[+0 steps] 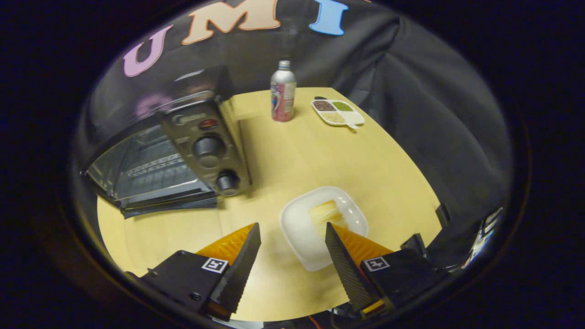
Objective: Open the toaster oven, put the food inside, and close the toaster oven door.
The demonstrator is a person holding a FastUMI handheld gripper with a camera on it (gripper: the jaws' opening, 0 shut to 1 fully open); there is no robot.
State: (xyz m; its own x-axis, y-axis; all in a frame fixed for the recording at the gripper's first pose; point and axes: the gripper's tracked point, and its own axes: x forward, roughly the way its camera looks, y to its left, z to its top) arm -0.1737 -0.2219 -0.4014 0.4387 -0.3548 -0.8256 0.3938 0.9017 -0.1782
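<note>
The gripper (292, 228) has its fingers spread wide apart, holding nothing, and hangs over the near part of a pale yellow wooden worktop (292, 151). Between and just ahead of the fingers sits a white, rounded-square ceramic dish (304, 233) carrying a pale yellow, ridged piece of food (325, 212); the right-hand finger's tip overlaps the dish's near rim.

The likeliest slip, as I judge it, comes from that closeness: if the fingers drop or close off-centre, one could catch the smooth rim and push or tip the dish instead of gripping the food, which looks soft enough to crush or break. The dark grey metal toaster oven (183, 151) with round knobs stands beyond the left finger, its glass door seemingly let down already; a swing across with the food could clip that door's edge or the knobs.

Well beyond the fingers stand a silver-and-pink metal bottle (283, 91) and a small white divided tray (339, 112) of grains. Black cloth walls the booth.
</note>
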